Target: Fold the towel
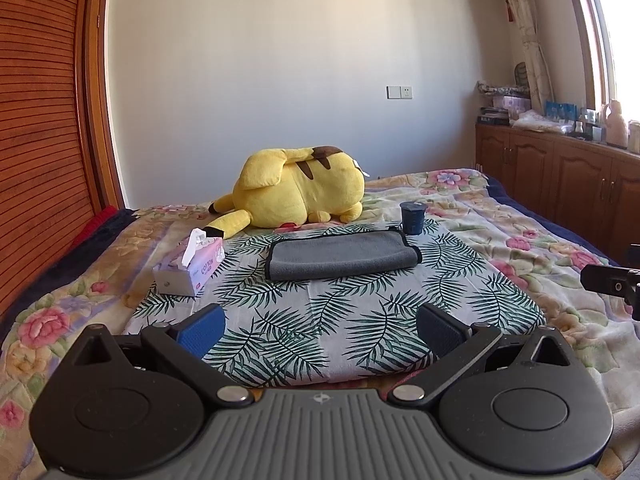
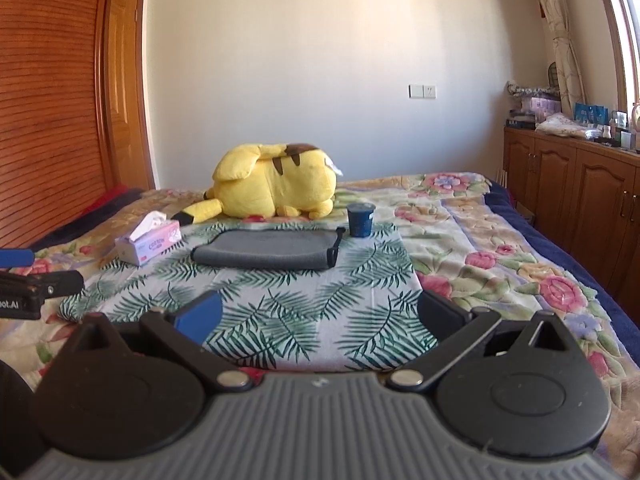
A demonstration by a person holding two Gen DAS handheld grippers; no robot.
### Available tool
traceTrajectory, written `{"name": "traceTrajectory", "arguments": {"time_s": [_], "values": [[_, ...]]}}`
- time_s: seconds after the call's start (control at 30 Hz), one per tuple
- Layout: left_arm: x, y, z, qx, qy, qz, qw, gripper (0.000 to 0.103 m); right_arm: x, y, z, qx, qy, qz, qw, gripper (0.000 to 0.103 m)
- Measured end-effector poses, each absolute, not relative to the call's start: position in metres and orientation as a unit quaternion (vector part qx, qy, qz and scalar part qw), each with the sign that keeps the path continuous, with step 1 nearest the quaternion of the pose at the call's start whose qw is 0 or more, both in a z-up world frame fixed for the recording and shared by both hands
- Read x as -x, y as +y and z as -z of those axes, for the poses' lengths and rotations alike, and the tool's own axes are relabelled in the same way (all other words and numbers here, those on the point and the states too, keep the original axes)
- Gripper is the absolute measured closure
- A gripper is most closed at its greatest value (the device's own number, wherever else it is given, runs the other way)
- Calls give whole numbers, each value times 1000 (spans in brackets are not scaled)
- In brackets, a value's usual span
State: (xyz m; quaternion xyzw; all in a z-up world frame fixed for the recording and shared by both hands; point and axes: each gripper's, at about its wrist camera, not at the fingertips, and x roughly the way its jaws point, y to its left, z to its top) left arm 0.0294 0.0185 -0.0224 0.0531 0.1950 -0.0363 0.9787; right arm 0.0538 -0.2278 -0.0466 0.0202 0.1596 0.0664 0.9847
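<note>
Fingers, left gripper [image 1: 320, 330]: your jaws stand spread wide, a blue pad [image 1: 202, 330] on one side and a dark pad [image 1: 438, 334] on the other; nothing is between them and they touch nothing.
Fingers, right gripper [image 2: 318, 322]: spread equally wide, empty, clear of any cloth.
Relative position of grippers: your right gripper shows at the right edge of the left wrist view; your left one shows at the left edge of the right wrist view. They sit side by side, apart.
Towel [image 1: 340, 256]: grey with dark trim, lying doubled over in a flat oblong on the palm-leaf cloth [image 1: 360, 320], its folded edge toward you. It lies well ahead of both pairs of fingers, with bare cloth between.
Tissue box [image 1: 190, 270]: pink, left of the towel, apart from it, one tissue sticking up.
Dark blue cup [image 1: 412, 218]: upright, just beyond the towel's far right corner; contact cannot be judged.
Yellow plush toy [image 1: 298, 192]: lying on its side behind the towel.
Surface: floral bedspread [image 1: 540, 216] under the palm-leaf cloth.
</note>
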Motion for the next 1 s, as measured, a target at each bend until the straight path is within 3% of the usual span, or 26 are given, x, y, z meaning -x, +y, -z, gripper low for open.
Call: {"name": "traceTrajectory", "arguments": {"time_s": [1.0], "values": [[-16,20,11,-49,136,38,989,16,-43,-231,36,-19,101,-56,993,0]]}}
